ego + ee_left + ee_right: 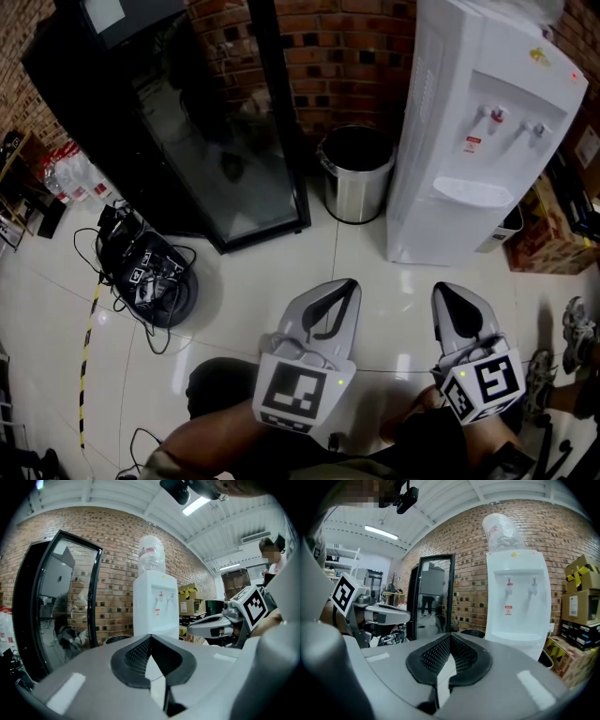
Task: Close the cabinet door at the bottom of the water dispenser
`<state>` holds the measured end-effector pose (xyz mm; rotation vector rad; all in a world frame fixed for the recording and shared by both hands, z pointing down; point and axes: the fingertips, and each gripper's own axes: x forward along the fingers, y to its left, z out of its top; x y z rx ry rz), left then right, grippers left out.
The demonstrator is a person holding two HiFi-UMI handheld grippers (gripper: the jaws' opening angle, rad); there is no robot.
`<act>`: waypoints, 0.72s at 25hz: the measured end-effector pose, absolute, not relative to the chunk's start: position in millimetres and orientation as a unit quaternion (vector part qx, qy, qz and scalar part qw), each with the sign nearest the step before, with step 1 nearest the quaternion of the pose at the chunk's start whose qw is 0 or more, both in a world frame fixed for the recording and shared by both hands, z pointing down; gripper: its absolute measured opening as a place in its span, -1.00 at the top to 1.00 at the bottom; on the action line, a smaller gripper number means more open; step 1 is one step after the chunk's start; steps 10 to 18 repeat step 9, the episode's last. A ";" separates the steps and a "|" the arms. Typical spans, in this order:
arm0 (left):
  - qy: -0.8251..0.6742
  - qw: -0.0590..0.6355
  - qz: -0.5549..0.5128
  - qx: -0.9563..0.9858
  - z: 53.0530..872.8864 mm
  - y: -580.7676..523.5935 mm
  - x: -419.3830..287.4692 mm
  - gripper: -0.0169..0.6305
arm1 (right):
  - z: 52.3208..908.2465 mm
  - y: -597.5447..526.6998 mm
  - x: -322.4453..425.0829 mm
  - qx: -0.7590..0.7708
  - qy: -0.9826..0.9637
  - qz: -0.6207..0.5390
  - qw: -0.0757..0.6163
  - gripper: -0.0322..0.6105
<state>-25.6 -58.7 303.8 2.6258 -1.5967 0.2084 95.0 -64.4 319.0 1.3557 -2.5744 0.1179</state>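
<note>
The white water dispenser (469, 131) stands against the brick wall at the upper right of the head view, a bottle on top. It also shows in the left gripper view (154, 606) and the right gripper view (515, 602). Its bottom cabinet door is hidden: my own jaws cover the lower part in both gripper views. My left gripper (343, 285) and right gripper (447, 292) hang side by side over the floor tiles, short of the dispenser. Both are shut with nothing between the tips. Each sees the other: the right gripper (211, 625), the left gripper (384, 613).
A steel bin (356, 173) stands left of the dispenser. A tall black glass-door cooler (187, 122) fills the upper left. Cables and a black device (150, 272) lie on the floor at left. Cardboard boxes (553, 234) are stacked at the right. A shoe (579, 333) is at the right edge.
</note>
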 end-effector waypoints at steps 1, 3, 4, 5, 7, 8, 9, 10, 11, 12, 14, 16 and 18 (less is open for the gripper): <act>-0.519 0.031 0.067 0.851 304.6 -58.9 -25.7 0.94 | 319.1 -64.4 95.0 0.463 -0.878 0.040 0.115 0.90; -0.521 0.031 0.067 0.850 306.0 -59.1 -25.9 0.94 | 319.2 -64.3 95.2 0.464 -0.877 0.038 0.116 0.90; -0.522 0.032 0.067 0.850 306.8 -59.2 -26.1 0.94 | 319.2 -64.1 95.4 0.464 -0.877 0.037 0.117 0.90; -0.523 0.033 0.066 0.849 307.6 -59.3 -26.2 0.95 | 319.0 -63.8 95.5 0.464 -0.877 0.037 0.117 0.90; -0.524 0.033 0.067 0.849 308.2 -59.5 -26.2 0.95 | 318.6 -63.2 96.0 0.464 -0.877 0.036 0.118 0.90; -0.524 0.033 0.067 0.848 308.1 -59.6 -26.2 0.94 | 318.4 -63.0 96.3 0.464 -0.877 0.036 0.118 0.90; -0.524 0.033 0.067 0.848 307.7 -59.6 -26.1 0.94 | 318.2 -62.8 96.5 0.464 -0.877 0.035 0.119 0.90; -0.524 0.033 0.067 0.848 307.7 -59.6 -26.1 0.94 | 318.2 -62.8 96.5 0.464 -0.877 0.035 0.119 0.90; -0.524 0.033 0.067 0.848 307.7 -59.6 -26.1 0.94 | 318.2 -62.8 96.5 0.464 -0.877 0.035 0.119 0.90; -0.524 0.033 0.067 0.848 307.7 -59.6 -26.1 0.94 | 318.2 -62.8 96.5 0.464 -0.877 0.035 0.119 0.90; -0.524 0.033 0.067 0.848 307.7 -59.6 -26.1 0.94 | 318.2 -62.8 96.5 0.464 -0.877 0.035 0.119 0.90; -0.524 0.033 0.067 0.848 307.7 -59.6 -26.1 0.94 | 318.2 -62.8 96.5 0.464 -0.877 0.035 0.119 0.90; -0.524 0.033 0.067 0.848 307.7 -59.6 -26.1 0.94 | 318.2 -62.8 96.5 0.464 -0.877 0.035 0.119 0.90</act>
